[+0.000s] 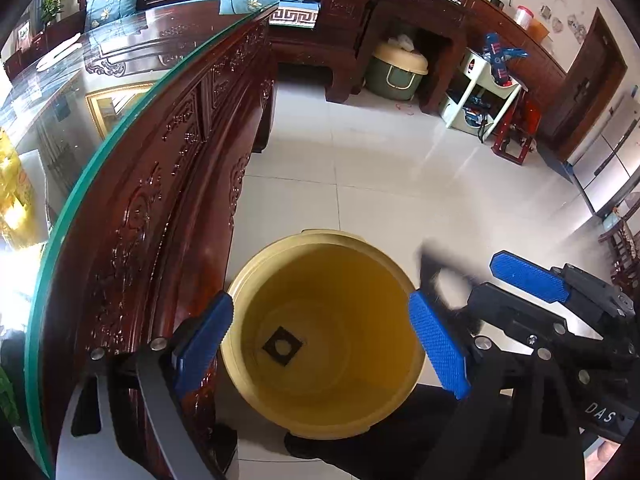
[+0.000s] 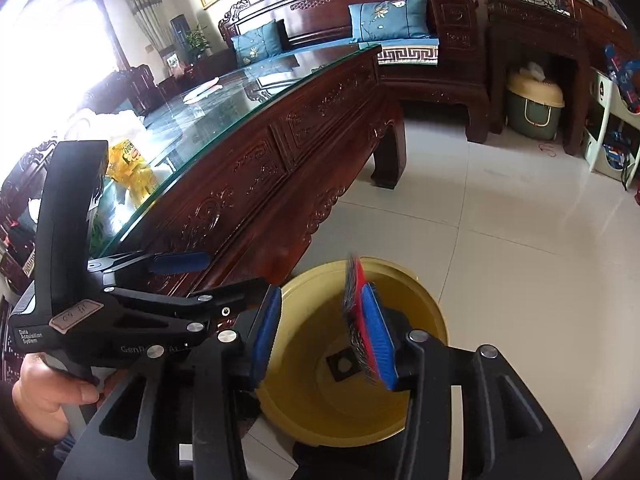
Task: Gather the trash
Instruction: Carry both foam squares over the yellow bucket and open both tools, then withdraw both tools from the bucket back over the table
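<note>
A yellow bin (image 1: 320,240) stands on the tiled floor beside the carved table, with a black square piece (image 1: 282,346) lying on its bottom. My left gripper (image 1: 320,346) hangs open over the bin's mouth, with nothing between its blue pads. In the right wrist view, my right gripper (image 2: 322,334) is over the same bin (image 2: 420,292), its jaws apart. A blurred red and silver wrapper (image 2: 356,312) lies against the right-hand pad (image 2: 378,336) only. One right gripper pad (image 1: 528,276) shows in the left wrist view, with a dark blur beside it.
A dark carved wooden table with a glass top (image 1: 120,120) rises just left of the bin; a yellow snack bag (image 2: 132,168) lies on it. Further off stand a wooden sofa (image 2: 360,20), a green and cream lidded bin (image 1: 396,72), a white rack (image 1: 476,92) and a red stool (image 1: 516,132).
</note>
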A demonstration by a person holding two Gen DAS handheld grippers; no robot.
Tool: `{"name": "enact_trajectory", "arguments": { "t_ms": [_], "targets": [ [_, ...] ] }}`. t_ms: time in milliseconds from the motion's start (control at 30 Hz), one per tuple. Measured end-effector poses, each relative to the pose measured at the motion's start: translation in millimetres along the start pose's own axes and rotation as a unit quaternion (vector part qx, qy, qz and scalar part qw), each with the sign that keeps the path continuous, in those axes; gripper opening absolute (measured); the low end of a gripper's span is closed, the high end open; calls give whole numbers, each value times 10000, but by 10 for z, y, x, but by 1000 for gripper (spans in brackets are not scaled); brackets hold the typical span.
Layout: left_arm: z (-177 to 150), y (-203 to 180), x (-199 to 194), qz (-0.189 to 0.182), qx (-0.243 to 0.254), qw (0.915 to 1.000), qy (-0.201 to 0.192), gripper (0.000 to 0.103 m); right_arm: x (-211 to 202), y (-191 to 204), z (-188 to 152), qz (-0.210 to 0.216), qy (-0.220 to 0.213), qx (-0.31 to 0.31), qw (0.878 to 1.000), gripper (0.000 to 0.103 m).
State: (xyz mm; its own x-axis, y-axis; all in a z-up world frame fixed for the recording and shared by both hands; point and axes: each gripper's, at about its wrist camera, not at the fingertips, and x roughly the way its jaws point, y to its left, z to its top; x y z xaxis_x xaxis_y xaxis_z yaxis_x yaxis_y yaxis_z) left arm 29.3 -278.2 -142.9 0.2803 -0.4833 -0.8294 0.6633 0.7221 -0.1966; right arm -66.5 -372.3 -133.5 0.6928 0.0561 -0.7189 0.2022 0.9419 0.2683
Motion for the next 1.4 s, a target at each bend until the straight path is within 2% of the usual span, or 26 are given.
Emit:
{"name": "enact_trajectory", "arguments": {
  "t_ms": [300, 633, 833, 1067, 1233, 1267, 1333, 1400],
  "targets": [
    [-39, 57, -83, 70, -24, 9999, -68, 89, -84, -39, -4, 15, -74, 98, 9999, 42],
    [-99, 50, -298, -5, 40, 9997, -224, 89, -229, 113, 43, -49, -171, -46, 9998, 43],
    [-164, 106, -530, -39, 24, 9992, -409, 89, -371, 255, 74, -147, -373, -130, 9991, 55],
    [-274, 194, -928, -13, 11, 9973, -738, 89, -550, 540, 170, -100, -651, -331, 9973, 61],
    [-445, 430, -1312, 136, -106, 9944, -1044, 90, -640, 882, 189, 115, -866, -626, 9942, 67],
    [-484, 485, -1395, 190, -124, 9935, -1117, 93, -659, 963, 194, 176, -916, -692, 9932, 68],
    [-586, 599, -1568, 409, -168, 9907, -1290, 96, -687, 1117, 197, 303, -1006, -816, 9911, 70],
    [-692, 707, -1738, 577, -229, 9878, -1427, 97, -716, 1286, 194, 413, -1114, -958, 9883, 77]
  ]
}}
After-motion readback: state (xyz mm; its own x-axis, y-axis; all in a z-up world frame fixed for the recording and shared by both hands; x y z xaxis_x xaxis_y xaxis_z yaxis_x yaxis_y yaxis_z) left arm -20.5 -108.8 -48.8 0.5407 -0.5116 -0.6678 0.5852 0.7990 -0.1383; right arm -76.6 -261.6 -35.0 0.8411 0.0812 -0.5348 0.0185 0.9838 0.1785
